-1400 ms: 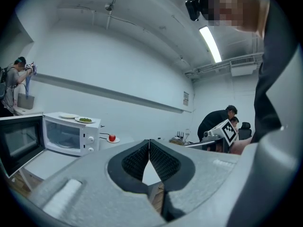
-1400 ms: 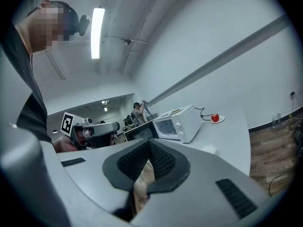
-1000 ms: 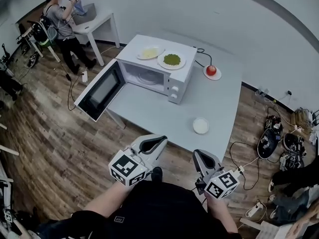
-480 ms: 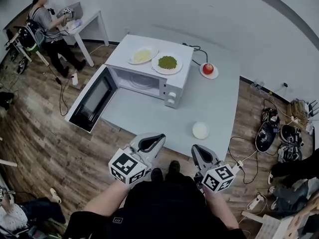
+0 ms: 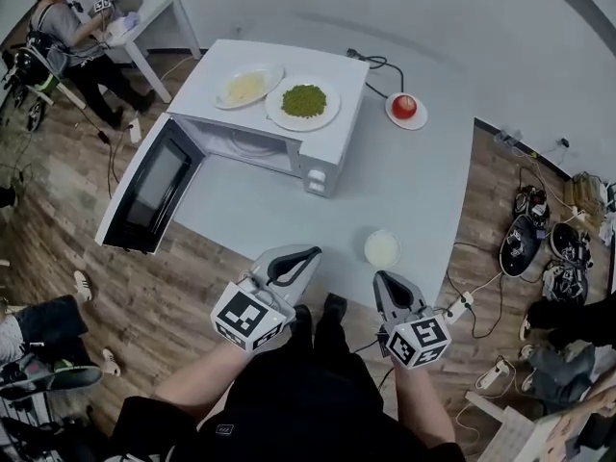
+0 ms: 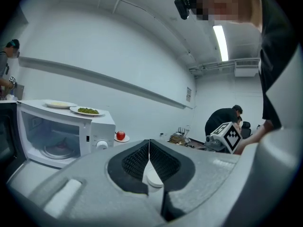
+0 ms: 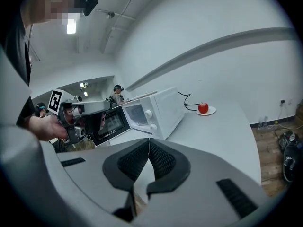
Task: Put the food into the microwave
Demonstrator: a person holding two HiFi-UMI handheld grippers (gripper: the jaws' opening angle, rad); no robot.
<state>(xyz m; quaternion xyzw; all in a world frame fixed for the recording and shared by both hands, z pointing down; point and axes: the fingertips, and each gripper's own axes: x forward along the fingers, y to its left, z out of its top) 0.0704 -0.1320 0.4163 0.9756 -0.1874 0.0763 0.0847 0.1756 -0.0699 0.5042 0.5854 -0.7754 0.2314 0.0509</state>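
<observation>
A plate of green food (image 5: 304,101) and a plate of pale yellow food (image 5: 248,87) are being carried side by side on the roof of the white microwave (image 5: 318,173). Its door (image 5: 149,186) is being left swung wide open to the left, and the glass turntable (image 6: 59,150) is being shown inside. To the microwave's right, a red fruit (image 5: 404,105) is being kept on a small saucer, near a black cable (image 5: 371,63). A small white dish (image 5: 382,248) is sitting near the front edge of the table (image 5: 423,191).

Both plates are being kept well apart from the left gripper (image 5: 300,258) and the right gripper (image 5: 385,287). These are being held just off the table's near edge, pointing towards it, with bare tabletop and the white dish lying between. Each gripper's jaws are being kept pressed together, with nothing between them.

What the two foods are is not being made clear at this distance. In the far corner, another person (image 5: 58,27) is being partly cut off by the frame beside a second table (image 5: 159,22).
</observation>
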